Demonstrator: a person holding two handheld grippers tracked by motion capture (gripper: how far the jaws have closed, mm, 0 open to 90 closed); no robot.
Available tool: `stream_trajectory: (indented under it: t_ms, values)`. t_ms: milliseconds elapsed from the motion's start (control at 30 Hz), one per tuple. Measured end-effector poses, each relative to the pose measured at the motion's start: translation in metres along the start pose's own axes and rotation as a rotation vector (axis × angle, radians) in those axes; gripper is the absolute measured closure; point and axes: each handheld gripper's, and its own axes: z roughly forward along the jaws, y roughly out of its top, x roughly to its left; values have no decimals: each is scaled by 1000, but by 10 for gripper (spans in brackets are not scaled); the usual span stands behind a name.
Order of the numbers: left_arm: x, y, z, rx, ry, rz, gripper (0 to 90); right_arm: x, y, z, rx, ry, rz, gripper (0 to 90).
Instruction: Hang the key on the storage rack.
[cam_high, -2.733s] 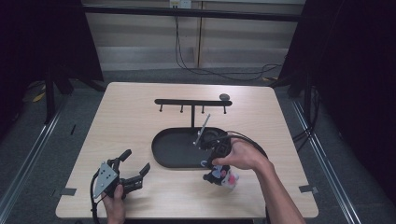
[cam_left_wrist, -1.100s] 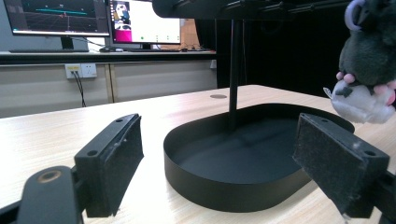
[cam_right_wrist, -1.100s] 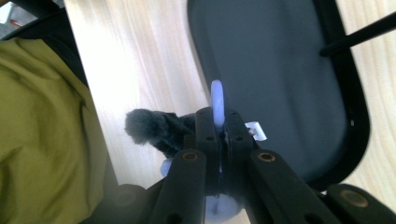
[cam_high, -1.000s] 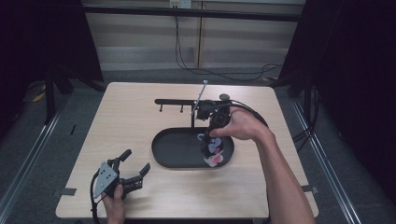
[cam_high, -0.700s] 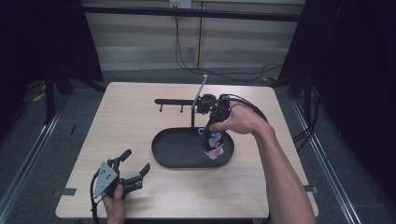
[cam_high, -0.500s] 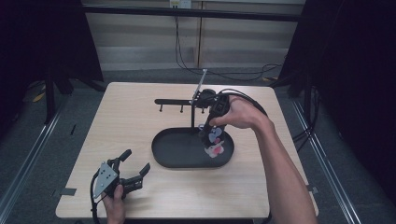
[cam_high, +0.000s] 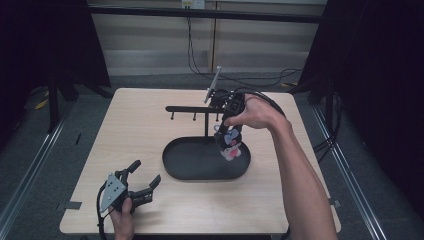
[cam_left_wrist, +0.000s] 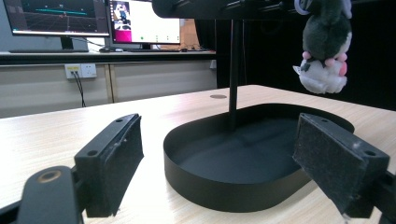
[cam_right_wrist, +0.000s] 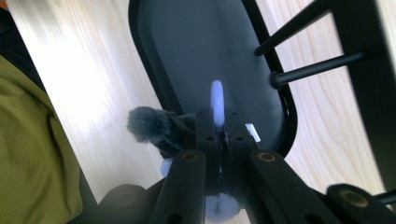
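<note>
Pale wood makes up the surface (cam_high: 150, 135), set in a dark room with black curtains at either side. Nearest, at about seven o'clock on the surface, the left gripper (cam_high: 142, 181) rests in the person's hand with its fingers (cam_left_wrist: 112, 158) spread wide and nothing between them; the left gripper view looks across the wood toward the black oval tray (cam_left_wrist: 233, 186). That tray (cam_high: 190, 172) lies just past the centre of the surface, and from its far rim a thin post rises to the black hook rack (cam_high: 192, 108), whose pegs point downward. At about two o'clock from the tray's middle, the right gripper (cam_high: 223, 131) hangs over the tray, fingers (cam_right_wrist: 205, 135) pressed together on the pale ring (cam_right_wrist: 216, 100) of a small plush toy (cam_high: 230, 147). The grey, white and pink toy dangles clear above the tray's right end, just beneath the rack's bar, touching neither.
</note>
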Motion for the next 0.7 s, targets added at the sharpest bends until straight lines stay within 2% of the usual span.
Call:
stream_trajectory:
  t_ms: [100,200,267,333,467,700]
  values:
    - [0,0,0,0,0,0,155,-5,2,-2,-1,-3,16,876]
    - [-1,0,1,-10,3,-14,155,-7,4,0,-4,-2,10,876]
    - [0,0,0,-1,0,1,155,-10,5,2,1,-11,14,876]
    - [0,0,0,-1,0,0,155,-12,5,5,7,5,25,876]
    - [0,0,0,-1,0,0,155,-15,8,5,13,-17,9,876]
    - [0,0,0,-1,0,0,155,-20,11,6,18,-9,23,875]
